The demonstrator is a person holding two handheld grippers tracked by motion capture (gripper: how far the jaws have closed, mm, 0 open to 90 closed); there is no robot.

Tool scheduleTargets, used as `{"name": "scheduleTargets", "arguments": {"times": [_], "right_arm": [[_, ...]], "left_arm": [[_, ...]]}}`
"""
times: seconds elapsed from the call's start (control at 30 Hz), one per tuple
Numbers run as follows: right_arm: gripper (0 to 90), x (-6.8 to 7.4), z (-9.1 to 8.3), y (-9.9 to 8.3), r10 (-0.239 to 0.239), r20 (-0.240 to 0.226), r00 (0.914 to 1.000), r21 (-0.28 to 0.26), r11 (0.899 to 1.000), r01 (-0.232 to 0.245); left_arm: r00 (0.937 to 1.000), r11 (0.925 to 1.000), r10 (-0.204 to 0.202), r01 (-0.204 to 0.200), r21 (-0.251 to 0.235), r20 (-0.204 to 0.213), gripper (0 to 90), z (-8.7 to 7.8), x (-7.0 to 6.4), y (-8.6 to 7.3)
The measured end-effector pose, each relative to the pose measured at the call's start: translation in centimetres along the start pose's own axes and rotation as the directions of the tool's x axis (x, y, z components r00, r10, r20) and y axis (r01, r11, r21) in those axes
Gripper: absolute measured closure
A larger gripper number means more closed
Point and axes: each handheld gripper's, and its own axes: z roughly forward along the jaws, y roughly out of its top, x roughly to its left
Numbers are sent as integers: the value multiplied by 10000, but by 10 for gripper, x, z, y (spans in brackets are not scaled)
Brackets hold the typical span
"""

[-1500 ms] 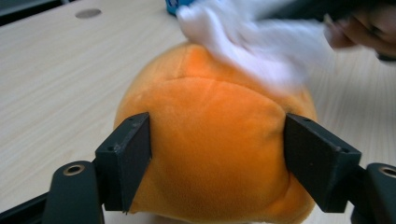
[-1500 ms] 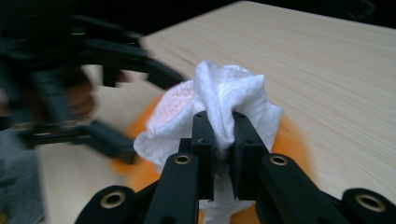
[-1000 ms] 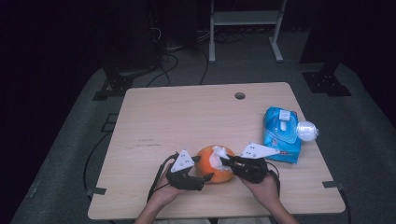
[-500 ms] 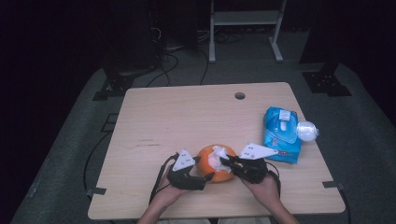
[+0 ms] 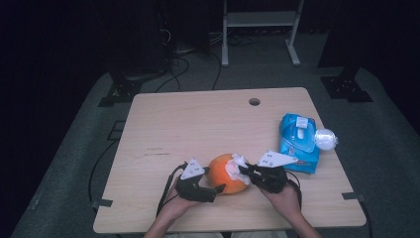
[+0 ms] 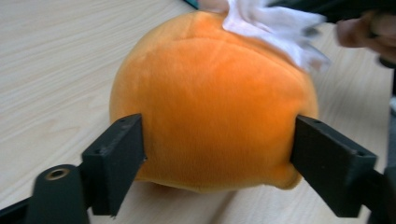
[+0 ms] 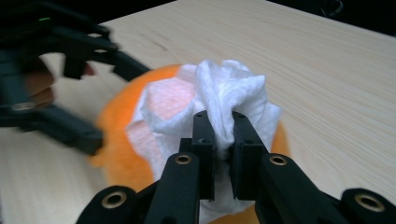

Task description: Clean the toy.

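While the left hand-held gripper [image 6: 219, 154] clamps the orange plush ball [image 6: 215, 102], the right hand-held gripper [image 7: 219, 126], pinching a white wipe [image 7: 224, 93], may shove it loose by rubbing hard

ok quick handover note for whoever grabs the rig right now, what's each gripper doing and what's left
Left gripper: fingers spread around the round orange plush ball, one on each side, steadying it on the light wooden table.
Right gripper: shut on a crumpled white wipe, pressed to the ball's top.
Blue wipes pack sits on the table's right side, a small clear ball against its right edge.
Done: wipe out and on the ball.
Left: probably finish wiping the plush, then set the wipe down; how much is already wiped can't be told.
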Motion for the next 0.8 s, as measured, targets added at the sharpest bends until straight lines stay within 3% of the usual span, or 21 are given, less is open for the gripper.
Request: {"name": "scheduleTargets", "arguments": {"times": [0.1, 0.17, 0.27, 0.33, 0.4, 0.47, 0.57, 0.6, 0.7, 0.8], "right_arm": [[812, 17, 1, 3, -305, -838, 9960, -200, 9994, 289], [809, 23, 5, 6, -632, -923, 9937, -190, 9979, 617], [810, 12, 7, 5, -348, -850, 9958, -237, 9992, 329], [811, -1, 6, 2, -68, -380, 9993, -143, 9999, 63], [811, -11, 3, -2, 343, -204, 9992, -56, 9994, -344], [809, -12, 1, 0, 415, -177, 9990, -173, 9990, -418], [807, -10, 3, 5, 245, -283, 9993, -304, 9992, -254], [807, -10, 6, 5, 283, -315, 9991, -251, 9993, -291], [809, -15, 8, -1, 487, -336, 9982, -157, 9987, -493], [811, -13, 2, -4, 629, -339, 9974, 68, 9980, -627]], "left_arm": [[9996, 9993, -271, 272, -256, 44, 234, 0, 4, -1], [9997, 9994, -261, 260, -233, -22, 238, -2, 5, -1], [9988, 9980, -482, 481, -409, 0, 237, -5, 7, -1], [9981, 9973, -617, 614, -398, -64, 202, -6, 8, -1], [9980, 9974, -637, 638, -349, 45, 200, -4, 9, -1], [9988, 9988, -427, 432, -235, 241, 210, -1, 7, -1], [9993, 9998, 185, -184, -53, 310, 218, 3, 1, -2], [9994, 9999, 155, -153, -65, 305, 215, 3, 1, -2], [9982, 9993, -264, 278, -246, 546, 181, 1, 4, -1], [9931, 9958, -838, 866, -304, 824, 149, 3, 6, -2]]}}
